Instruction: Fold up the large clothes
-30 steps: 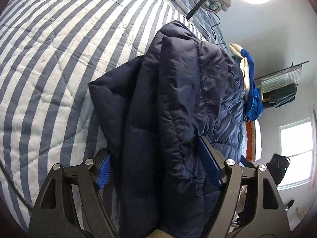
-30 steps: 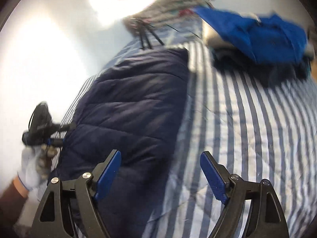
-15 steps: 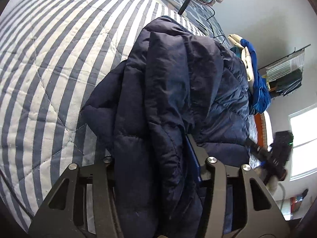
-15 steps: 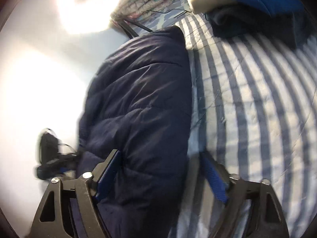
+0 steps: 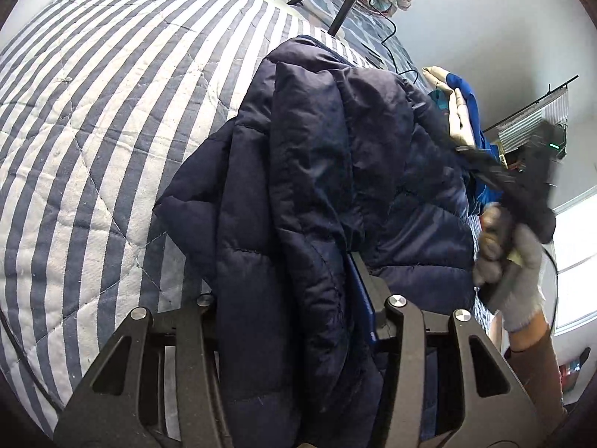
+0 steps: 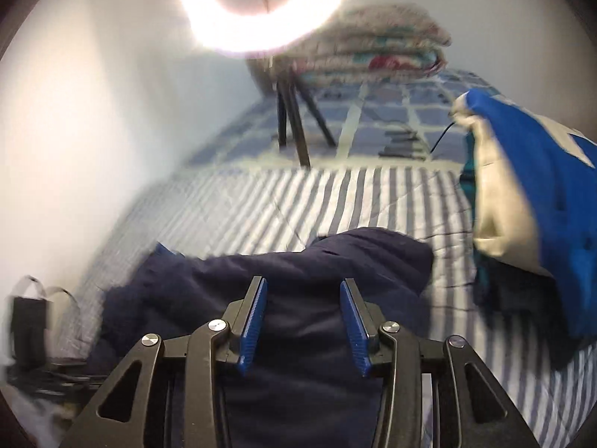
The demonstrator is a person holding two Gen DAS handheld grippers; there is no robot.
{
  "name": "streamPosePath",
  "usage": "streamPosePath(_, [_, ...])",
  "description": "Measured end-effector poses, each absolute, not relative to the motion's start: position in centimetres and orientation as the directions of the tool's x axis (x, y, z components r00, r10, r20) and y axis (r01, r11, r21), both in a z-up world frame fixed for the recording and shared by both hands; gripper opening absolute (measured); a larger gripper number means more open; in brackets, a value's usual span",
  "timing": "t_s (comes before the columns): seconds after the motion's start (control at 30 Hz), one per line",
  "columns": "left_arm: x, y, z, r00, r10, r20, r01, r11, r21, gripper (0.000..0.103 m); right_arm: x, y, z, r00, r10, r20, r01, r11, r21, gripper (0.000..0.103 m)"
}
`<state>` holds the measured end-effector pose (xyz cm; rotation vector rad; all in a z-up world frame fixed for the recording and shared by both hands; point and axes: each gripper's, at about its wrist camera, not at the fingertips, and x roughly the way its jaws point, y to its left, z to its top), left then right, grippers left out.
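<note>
The jacket [image 5: 321, 194] lay on the bed [image 5: 93, 119]. Behind it stood a tripod [image 6: 294, 127]; to its right lay a pile of clothes [image 6: 530, 201].

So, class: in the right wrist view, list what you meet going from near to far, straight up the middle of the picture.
Right tool → navy puffer jacket → striped quilt → black tripod legs → folded floral blanket → ring light.

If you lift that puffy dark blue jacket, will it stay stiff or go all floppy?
Probably floppy: the jacket already bunches and droops in folds on the striped bedspread. Its puffy quilting suggests it is light for its size. The shiny fabric may be slippery.
</note>
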<state>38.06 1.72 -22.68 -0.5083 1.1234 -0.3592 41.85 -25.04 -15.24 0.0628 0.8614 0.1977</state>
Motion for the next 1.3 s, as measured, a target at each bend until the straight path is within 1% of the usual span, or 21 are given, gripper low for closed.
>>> streamPosePath(0.13, [37.9, 2.2, -23.1, 0.397, -0.527, -0.752, 0.022, 0.824, -0.566, 0.049, 43.0, -24.8, -17.6, 0.592, 0.176, -0.787, -0.12, 0.984, 0.129, 0.042])
streamPosePath(0.23, [37.9, 2.4, -23.2, 0.393, -0.533, -0.749, 0.019, 0.819, -0.574, 0.047, 42.7, -25.0, -16.3, 0.586, 0.151, -0.796, -0.115, 0.988, 0.103, 0.042])
streamPosePath(0.27, [37.8, 2.6, -23.2, 0.391, -0.535, -0.749, 0.02, 0.819, -0.574, 0.047, 41.8, -25.5, -15.3, 0.599, 0.169, -0.783, -0.114, 0.986, 0.126, 0.044])
streamPosePath(0.33, [37.8, 2.7, -23.1, 0.386, -0.54, -0.748, 0.021, 0.816, -0.577, 0.045, 39.6, -27.0, -13.8, 0.619, 0.224, -0.753, -0.113, 0.974, 0.198, 0.058])
streamPosePath(0.37, [37.9, 2.8, -23.0, 0.386, -0.541, -0.747, 0.02, 0.814, -0.58, 0.045, 38.6, -27.6, -13.4, 0.626, 0.234, -0.744, -0.109, 0.971, 0.214, 0.072])
streamPosePath(0.4, [37.8, 2.8, -23.0, 0.385, -0.543, -0.746, 0.019, 0.813, -0.582, 0.044, 36.7, -28.6, -13.2, 0.631, 0.238, -0.739, -0.103, 0.969, 0.225, 0.081])
streamPosePath(0.5, [37.8, 2.7, -22.9, 0.385, -0.54, -0.748, 0.018, 0.815, -0.579, 0.043, 32.6, -30.8, -14.3, 0.579, 0.293, -0.761, -0.108, 0.953, 0.285, 0.083])
streamPosePath(0.63, [37.9, 2.2, -22.6, 0.383, -0.52, -0.764, 0.019, 0.831, -0.556, 0.041, 28.4, -33.2, -17.3, 0.522, 0.343, -0.781, -0.036, 0.924, 0.381, 0.085])
streamPosePath(0.77, [37.8, 1.6, -22.1, 0.384, -0.486, -0.785, 0.026, 0.856, -0.517, 0.04, 26.3, -34.8, -19.8, 0.507, 0.429, -0.748, 0.03, 0.858, 0.513, 0.085])
streamPosePath(0.9, [38.0, 1.0, -21.9, 0.384, -0.464, -0.798, 0.022, 0.869, -0.495, 0.038, 25.9, -34.6, -20.3, 0.521, 0.452, -0.724, 0.023, 0.841, 0.541, 0.088])
streamPosePath(1.03, [38.1, 0.5, -21.6, 0.385, -0.443, -0.81, 0.027, 0.882, -0.47, 0.036, 27.6, -33.4, -20.8, 0.505, 0.5, -0.704, 0.002, 0.814, 0.58, 0.087])
streamPosePath(1.13, [38.1, 0.2, -21.5, 0.385, -0.434, -0.814, 0.027, 0.887, -0.461, 0.034, 28.5, -32.0, -21.3, 0.484, 0.528, -0.698, -0.016, 0.803, 0.596, 0.084])
streamPosePath(1.17, [38.1, 0.2, -21.5, 0.388, -0.431, -0.815, 0.026, 0.889, -0.457, 0.033, 28.7, -31.4, -21.4, 0.476, 0.532, -0.701, -0.025, 0.804, 0.593, 0.077])
streamPosePath(1.23, [38.1, -0.4, -21.0, 0.399, -0.413, -0.819, 0.03, 0.898, -0.438, 0.029, 28.8, -30.4, -21.1, 0.471, 0.498, -0.728, -0.034, 0.835, 0.55, 0.068])
streamPosePath(1.27, [38.0, -0.6, -20.8, 0.404, -0.406, -0.82, 0.035, 0.902, -0.43, 0.028, 28.8, -29.9, -20.6, 0.467, 0.488, -0.737, -0.052, 0.847, 0.529, 0.053])
streamPosePath(1.3, [37.8, -1.0, -20.4, 0.414, -0.394, -0.82, 0.045, 0.909, -0.414, 0.026, 28.7, -29.5, -20.1, 0.468, 0.47, -0.749, -0.061, 0.862, 0.503, 0.043])
